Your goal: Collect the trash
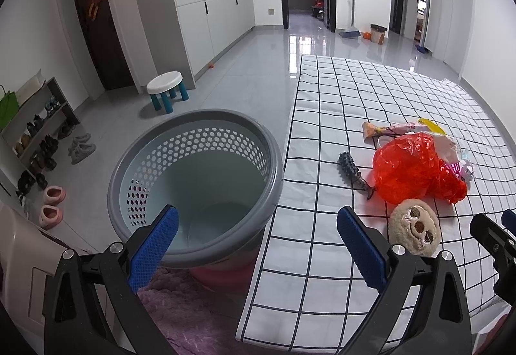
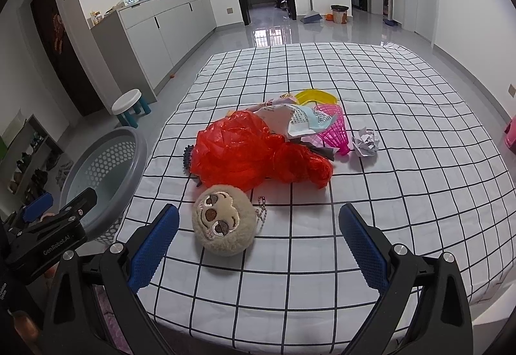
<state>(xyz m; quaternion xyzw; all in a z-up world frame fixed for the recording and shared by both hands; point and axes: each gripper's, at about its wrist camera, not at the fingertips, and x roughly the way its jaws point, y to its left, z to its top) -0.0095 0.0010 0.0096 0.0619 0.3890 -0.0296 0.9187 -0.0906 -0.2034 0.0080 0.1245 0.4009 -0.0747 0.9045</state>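
Hovering both claws at the near edge of the checked sheet, nothing gripped. My right gripper had its jaws spread wide apart, empty, the plush sloth head lying just ahead of them, nearer the left finger. My left gripper was equally wide apart and empty, straddling the gap between the grey basket and the sheet's left edge.

Trash sat mid-sheet in one heap: red plastic bag, papers on top, pink shuttlecock, yellow piece behind, crumpled paper ball just right of the heap. A dark spiky toy poked out at the bag's left side.

Risks, as I judged them:
- Sloth blocked the straight line to the bag; reaching over could grab or shove it. It looked like a toy, not trash.
- Bag was thin and slack; a pinch might lift only a fold and drag the papers off.
- Spiky toy touched the bag, could ride along.
- Basket stood beside the left edge, off the sheet; a short drop would land on the floor.
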